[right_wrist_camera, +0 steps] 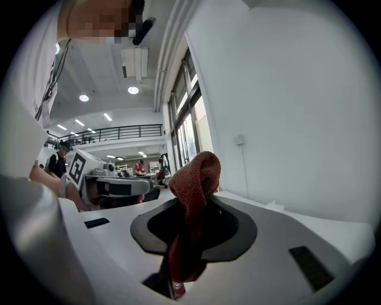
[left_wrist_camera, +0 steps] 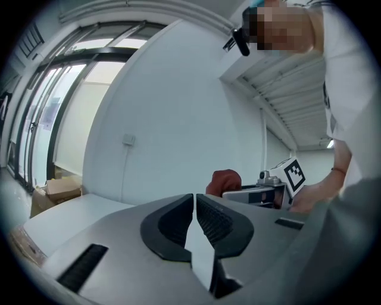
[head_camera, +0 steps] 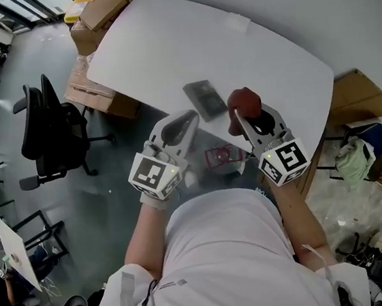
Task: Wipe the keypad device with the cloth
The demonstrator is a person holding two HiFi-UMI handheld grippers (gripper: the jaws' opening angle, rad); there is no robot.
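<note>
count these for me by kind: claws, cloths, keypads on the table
claws: 2 (left claw, right claw)
cloth: 1
keypad: 1
total: 4

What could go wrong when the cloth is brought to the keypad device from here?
1. The dark flat keypad device lies free near the person's edge of the white rounded table. The left gripper, shut and empty, is not steadying it, so a wipe might push it off.
2. The red-brown towelling cloth stands bunched high in the right gripper; it may slip out or wipe very little.
</note>
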